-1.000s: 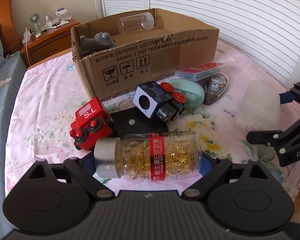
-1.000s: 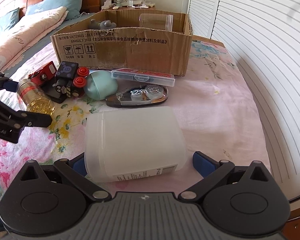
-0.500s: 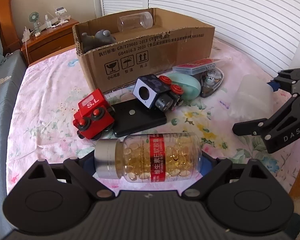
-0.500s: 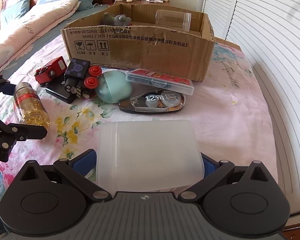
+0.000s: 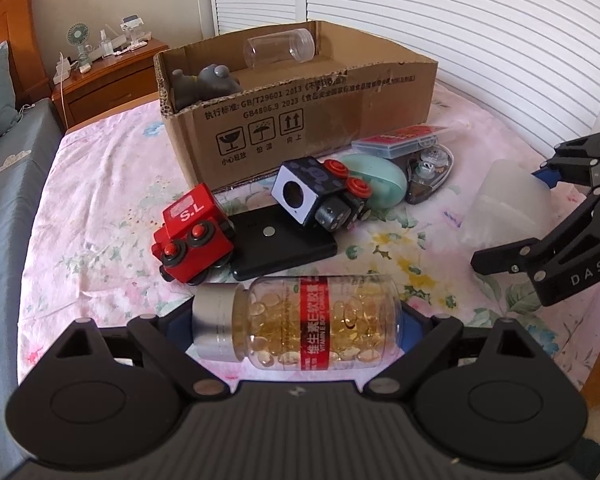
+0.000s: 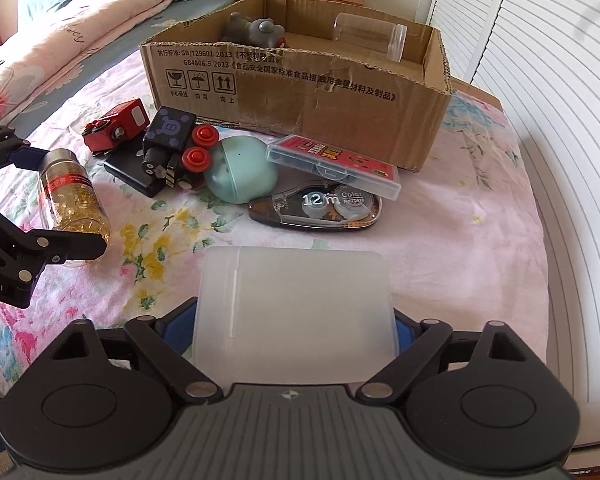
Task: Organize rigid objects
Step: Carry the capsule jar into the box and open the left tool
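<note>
My left gripper [image 5: 296,320] is shut on a clear capsule bottle [image 5: 300,322] with a silver cap and red label, held sideways above the bed; it also shows in the right wrist view [image 6: 72,196]. My right gripper [image 6: 294,320] is shut on a frosted white plastic box [image 6: 294,308], which also shows in the left wrist view [image 5: 508,204]. An open cardboard box [image 5: 320,120] stands ahead, holding a grey toy [image 5: 204,84] and a clear jar [image 5: 280,50].
On the floral sheet before the cardboard box lie a red toy train [image 5: 192,236], a black flat block [image 5: 284,246], a black toy engine [image 5: 320,196], a teal egg-shaped case [image 6: 240,176], a card case [image 6: 332,164] and a correction tape [image 6: 320,208]. A nightstand [image 5: 112,72] stands behind.
Both grippers have lifted and drawn back with their objects; the bottle and the frosted box are higher off the sheet. The cardboard box sits further away in both views.
</note>
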Tool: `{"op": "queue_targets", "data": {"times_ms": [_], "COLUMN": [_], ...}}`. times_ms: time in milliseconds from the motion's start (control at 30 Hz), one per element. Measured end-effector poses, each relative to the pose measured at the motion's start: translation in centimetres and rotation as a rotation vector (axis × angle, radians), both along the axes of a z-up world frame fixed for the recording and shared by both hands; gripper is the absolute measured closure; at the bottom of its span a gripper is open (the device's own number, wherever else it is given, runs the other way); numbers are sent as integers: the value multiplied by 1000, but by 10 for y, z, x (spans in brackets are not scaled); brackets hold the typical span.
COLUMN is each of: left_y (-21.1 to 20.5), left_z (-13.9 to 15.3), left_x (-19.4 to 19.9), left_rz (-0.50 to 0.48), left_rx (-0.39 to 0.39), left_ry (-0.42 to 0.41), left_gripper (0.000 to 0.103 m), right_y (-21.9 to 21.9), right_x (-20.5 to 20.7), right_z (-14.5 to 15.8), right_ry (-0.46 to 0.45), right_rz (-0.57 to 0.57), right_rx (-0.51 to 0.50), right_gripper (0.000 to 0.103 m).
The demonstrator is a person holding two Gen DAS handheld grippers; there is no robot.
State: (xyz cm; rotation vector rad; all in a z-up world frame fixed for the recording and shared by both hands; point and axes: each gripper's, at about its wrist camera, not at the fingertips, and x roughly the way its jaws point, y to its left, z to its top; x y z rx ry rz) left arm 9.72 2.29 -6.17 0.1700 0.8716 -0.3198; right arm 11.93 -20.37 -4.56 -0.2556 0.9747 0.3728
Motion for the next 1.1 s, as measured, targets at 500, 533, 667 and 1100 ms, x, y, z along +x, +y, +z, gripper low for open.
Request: {"op": "queue_targets", "data": {"times_ms": [500,533,667,1100], "left_y": [-2,-2,0,-11], "left_z": [26,30,46,108], "left_x": [-8,-7,-3,65], "left_rz": [-79,-83,-88,-108], "left_rx": [-9,-10,-13,-16], "left_ry": [11,7,-23,-189], "left_gripper": [10,10,10,10], "right_y": [-5,-5,-7,-3], "right_x": [-7,-7,-7,18], "right_z": [17,20,32,84], "right_ry": [12,11,-5,-144], "right_rz": [38,41,51,92], "right_rx": [0,1,10,39], "right_gripper": [17,17,17,17]}}
